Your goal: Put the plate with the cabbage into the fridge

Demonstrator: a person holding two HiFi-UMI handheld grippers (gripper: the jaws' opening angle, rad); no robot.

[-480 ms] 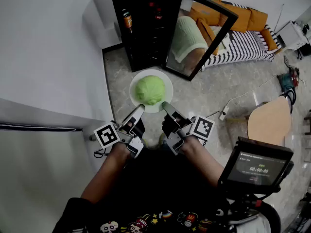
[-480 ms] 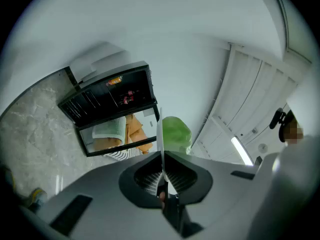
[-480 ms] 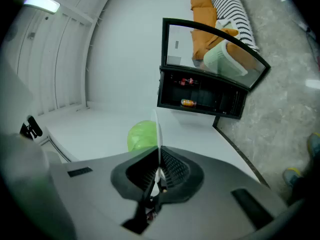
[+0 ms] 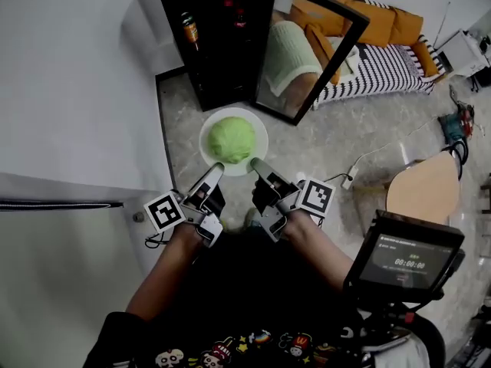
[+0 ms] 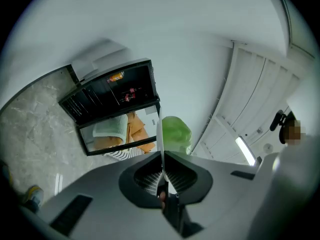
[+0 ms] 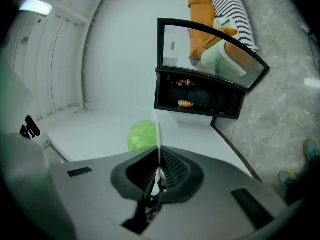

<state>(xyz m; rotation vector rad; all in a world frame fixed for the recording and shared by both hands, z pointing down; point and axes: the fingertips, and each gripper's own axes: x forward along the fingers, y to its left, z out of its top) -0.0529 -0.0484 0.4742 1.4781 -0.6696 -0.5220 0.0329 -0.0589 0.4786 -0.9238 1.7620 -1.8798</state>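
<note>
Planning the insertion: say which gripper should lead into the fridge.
Probably left: both clamp the plate, but the fridge opens toward the left gripper; the door faces the right gripper.

A grey marbled stone floor (image 4: 337, 140) is seen across the room. At its far side a black fridge (image 4: 222, 44) is stood against the white wall, with its glass door (image 4: 307, 52) swung open to the right. A black-and-white striped mattress (image 4: 383, 71) is laid at the far right, and orange cushions (image 4: 376, 21) are piled on it. A white power strip (image 4: 349, 181) is laid nearer, beside a round pale wooden table (image 4: 420, 194) at the right.
</note>
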